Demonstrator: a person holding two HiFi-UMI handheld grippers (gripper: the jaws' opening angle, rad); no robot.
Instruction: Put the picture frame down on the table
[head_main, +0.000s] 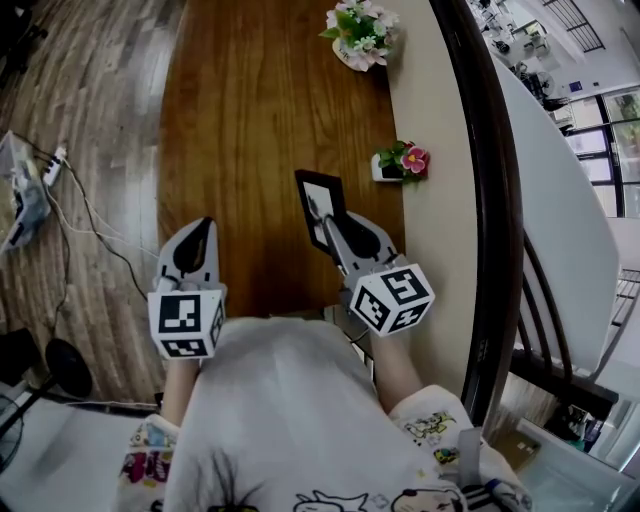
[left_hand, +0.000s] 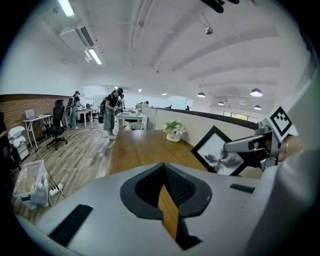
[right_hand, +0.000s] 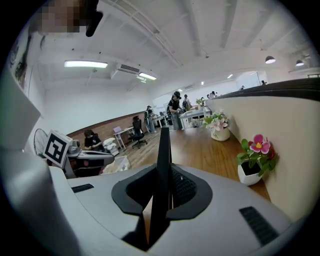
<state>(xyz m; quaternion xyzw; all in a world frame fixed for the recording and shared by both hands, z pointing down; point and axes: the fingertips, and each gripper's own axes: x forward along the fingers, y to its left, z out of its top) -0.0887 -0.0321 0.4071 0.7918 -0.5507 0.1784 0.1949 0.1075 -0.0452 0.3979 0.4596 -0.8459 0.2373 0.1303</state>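
Note:
The picture frame (head_main: 318, 197) is black-rimmed with a grey-and-white print and stands on edge over the right part of the wooden table (head_main: 250, 120). My right gripper (head_main: 325, 218) is shut on its near side. In the right gripper view the frame's thin black edge (right_hand: 163, 150) rises between the jaws. In the left gripper view the frame (left_hand: 218, 151) leans, its face showing, with the right gripper (left_hand: 239, 146) on it. I cannot tell whether its lower edge touches the table. My left gripper (head_main: 201, 230) hovers at the table's near left, shut and holding nothing.
A white pot of pale flowers (head_main: 361, 36) stands at the table's far end. A small pot with a pink flower (head_main: 402, 162) sits by the beige partition (head_main: 430, 100), just beyond the frame. Cables and a power strip (head_main: 52, 168) lie on the floor to the left.

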